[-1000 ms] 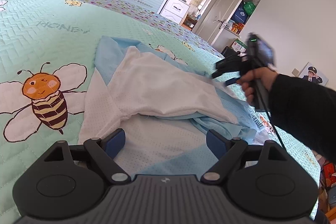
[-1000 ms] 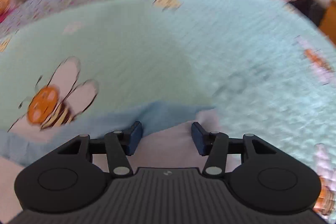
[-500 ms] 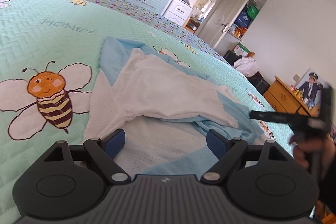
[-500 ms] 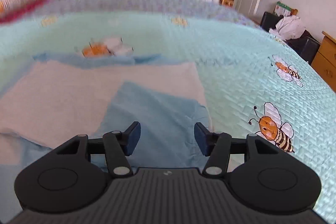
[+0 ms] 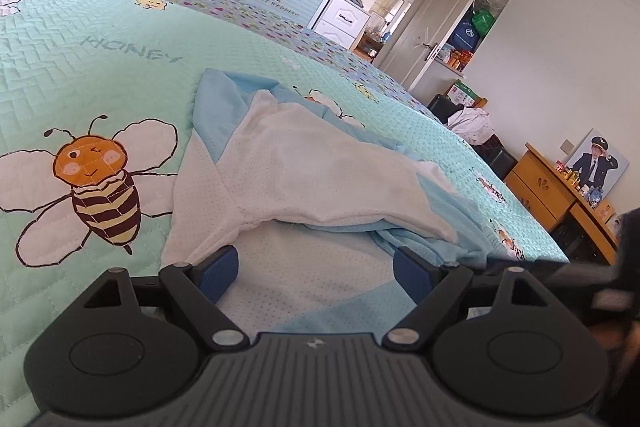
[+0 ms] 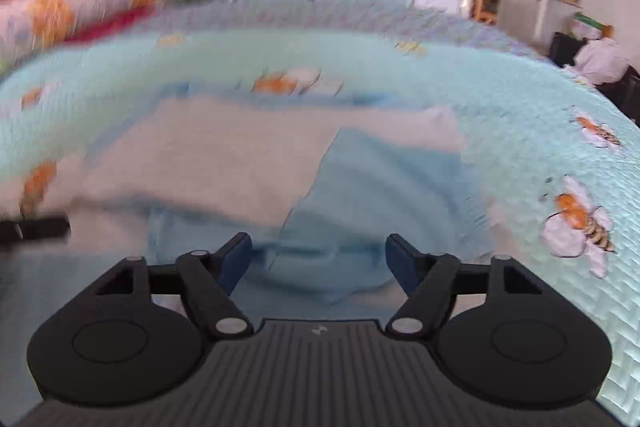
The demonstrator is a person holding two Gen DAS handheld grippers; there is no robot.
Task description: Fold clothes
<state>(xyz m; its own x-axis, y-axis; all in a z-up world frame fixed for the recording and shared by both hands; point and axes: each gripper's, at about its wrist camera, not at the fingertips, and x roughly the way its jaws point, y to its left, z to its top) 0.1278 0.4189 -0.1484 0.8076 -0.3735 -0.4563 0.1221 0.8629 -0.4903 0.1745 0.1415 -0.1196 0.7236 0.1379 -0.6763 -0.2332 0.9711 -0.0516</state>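
Blurred view. Right gripper (image 6: pixel 319 261) jaws spread wide, nothing between them, over the near edge of the white-and-blue garment (image 6: pixel 360 179) on the bee-print quilt (image 6: pixel 520 115). Dark object (image 6: pixel 34 229) at left edge.

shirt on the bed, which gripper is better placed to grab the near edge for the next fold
Left, probably. The left gripper hovers open right over the near white edge of the shirt, in a sharp, steady view. The right gripper is open over the blue part, but its view is motion-blurred, suggesting it is moving.
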